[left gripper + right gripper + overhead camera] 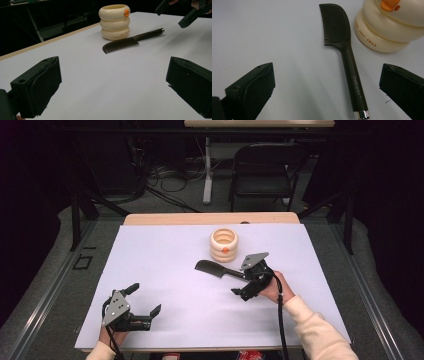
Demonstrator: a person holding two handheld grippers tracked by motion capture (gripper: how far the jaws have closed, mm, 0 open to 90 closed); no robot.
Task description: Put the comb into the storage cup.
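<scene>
Comb: black, lying flat on the white counter, teeth end just beside a cream ringed holder, handle pointing toward the right gripper. Right gripper: above the handle end, fingers wide apart, holding nothing. Left gripper: at the near left corner, well apart from the comb, fingers apart, empty.

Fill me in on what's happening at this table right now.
A person holds a pair of tongs in each hand over a white-covered table. The right tongs are open and poised over the handle of a black comb, not yet gripping it. The comb lies flat beside a cream ringed holder. The left tongs are open near the table's front edge, holding nothing.
</scene>
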